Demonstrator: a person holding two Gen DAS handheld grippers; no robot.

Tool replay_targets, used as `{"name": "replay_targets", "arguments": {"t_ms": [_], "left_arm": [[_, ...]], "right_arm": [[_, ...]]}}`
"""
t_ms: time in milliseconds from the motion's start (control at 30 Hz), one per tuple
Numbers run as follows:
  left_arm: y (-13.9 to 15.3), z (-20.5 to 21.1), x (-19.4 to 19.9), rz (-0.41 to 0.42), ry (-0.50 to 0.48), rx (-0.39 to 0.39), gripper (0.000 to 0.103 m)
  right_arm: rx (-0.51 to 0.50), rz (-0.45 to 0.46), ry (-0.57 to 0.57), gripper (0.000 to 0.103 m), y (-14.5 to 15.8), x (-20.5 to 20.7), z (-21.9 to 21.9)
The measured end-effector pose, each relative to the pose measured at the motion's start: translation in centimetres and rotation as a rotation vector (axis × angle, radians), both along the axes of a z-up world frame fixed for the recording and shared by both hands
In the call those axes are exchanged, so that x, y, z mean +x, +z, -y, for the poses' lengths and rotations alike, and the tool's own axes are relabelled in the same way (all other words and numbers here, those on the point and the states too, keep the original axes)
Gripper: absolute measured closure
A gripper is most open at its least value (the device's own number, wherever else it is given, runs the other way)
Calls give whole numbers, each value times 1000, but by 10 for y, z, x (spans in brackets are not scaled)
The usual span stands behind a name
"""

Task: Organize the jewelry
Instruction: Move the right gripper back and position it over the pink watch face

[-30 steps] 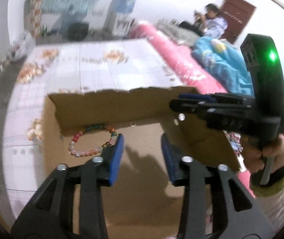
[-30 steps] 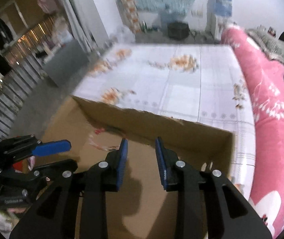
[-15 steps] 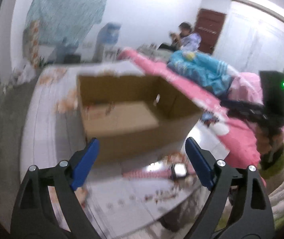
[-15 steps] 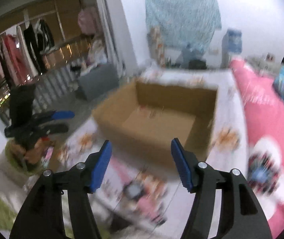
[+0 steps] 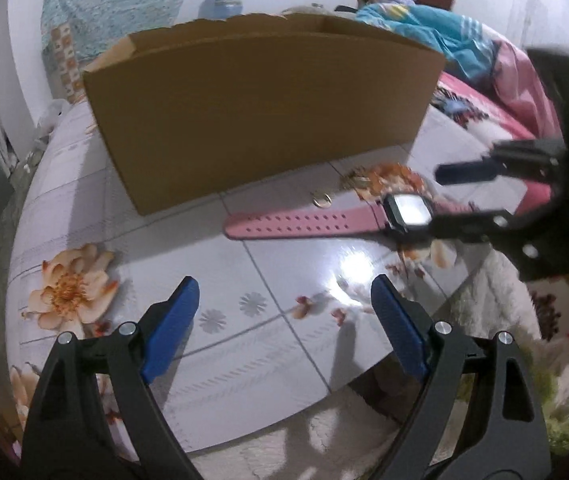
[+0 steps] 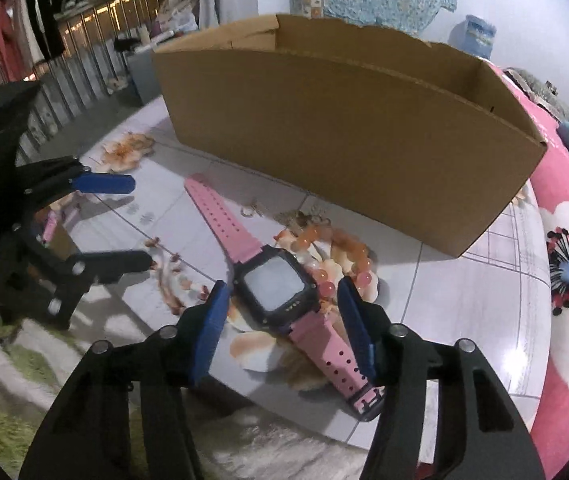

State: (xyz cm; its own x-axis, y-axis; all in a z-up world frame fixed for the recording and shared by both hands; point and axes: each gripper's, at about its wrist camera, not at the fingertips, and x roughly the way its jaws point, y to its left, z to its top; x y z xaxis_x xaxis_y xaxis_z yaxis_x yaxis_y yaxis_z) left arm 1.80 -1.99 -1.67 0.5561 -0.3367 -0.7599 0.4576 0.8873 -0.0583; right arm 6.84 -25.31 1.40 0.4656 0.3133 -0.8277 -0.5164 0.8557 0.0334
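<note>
Three pieces are lying outside the cardboard box, so sorting looks unfinished: a pink watch, an orange bead bracelet touching its case, and a small ring just beside the strap, all on the floral counter near its front edge. The right claw is closing around the watch, pads not yet pressing. The left claw is hanging released over bare counter, with free room on its side.

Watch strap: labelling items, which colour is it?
Pink, with a black case; the watch strap shows best in the right wrist view.
</note>
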Motion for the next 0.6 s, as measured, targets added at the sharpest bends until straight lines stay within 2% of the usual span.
{"name": "replay_targets", "arguments": {"t_ms": [267, 600], "left_arm": [[-4, 1, -9, 13, -4, -12, 21], [-6, 0, -14, 21, -24, -4, 21]], "right_arm": [[-26, -37, 52, 55, -11, -12, -18], [-68, -2, 60, 55, -15, -13, -22]]}}
